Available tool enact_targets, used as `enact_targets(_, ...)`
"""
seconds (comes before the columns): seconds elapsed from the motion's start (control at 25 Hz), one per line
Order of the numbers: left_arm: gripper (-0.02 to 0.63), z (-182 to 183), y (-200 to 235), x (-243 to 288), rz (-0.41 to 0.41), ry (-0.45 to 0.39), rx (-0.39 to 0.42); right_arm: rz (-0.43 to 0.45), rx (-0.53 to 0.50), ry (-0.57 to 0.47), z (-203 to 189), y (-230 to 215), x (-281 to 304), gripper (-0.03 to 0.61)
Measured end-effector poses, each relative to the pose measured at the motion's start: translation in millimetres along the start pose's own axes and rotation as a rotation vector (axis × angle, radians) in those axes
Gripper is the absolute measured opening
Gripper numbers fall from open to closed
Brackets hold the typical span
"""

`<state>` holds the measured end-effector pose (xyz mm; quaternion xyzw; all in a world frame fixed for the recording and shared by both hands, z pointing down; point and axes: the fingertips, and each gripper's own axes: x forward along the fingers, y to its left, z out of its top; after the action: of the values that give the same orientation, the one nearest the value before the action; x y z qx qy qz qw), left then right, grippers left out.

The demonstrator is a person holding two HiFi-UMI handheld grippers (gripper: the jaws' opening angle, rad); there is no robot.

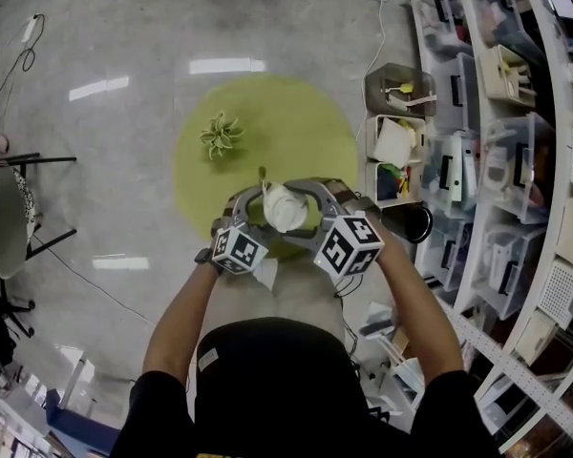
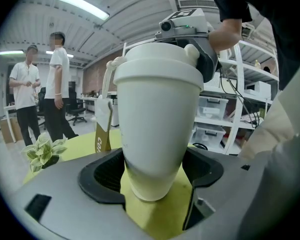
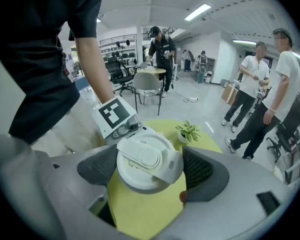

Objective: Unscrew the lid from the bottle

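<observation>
Polished grey floor (image 1: 115, 160), open workshop. Landmark: the round green table (image 1: 296, 132).

- A small potted plant (image 1: 220, 134) sits on the table, toward its far left.
- Open grey crates (image 1: 374, 86) stand just beside the table's right edge. They hold white sheets or packets, something yellow and coloured oddments too small to name.
- Tall shelving (image 1: 516, 189) runs beyond the table's right side. It is stacked with clear bins, and I cannot sort their contents from here.

Bottle (image 2: 157, 129): white, opaque, tapering toward the base. It is held in the air over the table's near edge, lid end up.
- Left gripper (image 2: 152, 176): its fingers (image 2: 102, 174) are closed on the lower body.
- Right gripper (image 3: 150, 169): it comes in from above, with its fingers (image 3: 205, 171) clamped on either side of the lid (image 3: 149, 161).
- The lid is a white cap with a flip piece across its top.

Handling, my judgement:
- The shell looks hard and smooth, so probably slippery.
- With that taper the body could creep out of the left fingers under twist. I would rather hold higher, where the wall is fuller.
- The lid looks rigid. The round rim is the place to take it, not the flip piece, which could pop open.
- I cannot see inside, so fill and weight are unknown. I treat it as possibly holding liquid and keep it upright.
</observation>
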<state>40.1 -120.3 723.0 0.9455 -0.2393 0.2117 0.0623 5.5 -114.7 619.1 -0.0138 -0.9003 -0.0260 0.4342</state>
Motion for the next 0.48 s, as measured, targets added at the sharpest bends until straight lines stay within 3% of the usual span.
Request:
enact_targets(0.28, 0.374, -1.0, -0.3, -1.1, 0.005, -0.001, -0.004, 0.017, 0.003, 0.032, -0.7, 1.2, 1.7, 0.405)
enact_targets(0.32, 0.374, -0.2, -0.6, -0.6, 0.006, -0.002, -0.005, 0.016, 0.029, 0.035, -0.7, 0.9, 0.3, 0.420)
enact_targets(0.36, 0.374, 0.4, -0.9, 0.1, 0.006, -0.004, -0.006, 0.008, 0.069, 0.024, 0.9, -0.8, -2.7, 0.525)
enact_targets(0.4, 0.374, 0.6, -1.1, 0.7, 0.004, -0.004, -0.006, -0.011, 0.119, -0.002, 5.0, -4.0, -7.2, 0.559)
enact_targets(0.48, 0.374, -0.2, -0.7, 0.7, 0.002, -0.004, -0.005, -0.078, 0.218, -0.074, 16.2, -12.1, -16.8, 0.569)
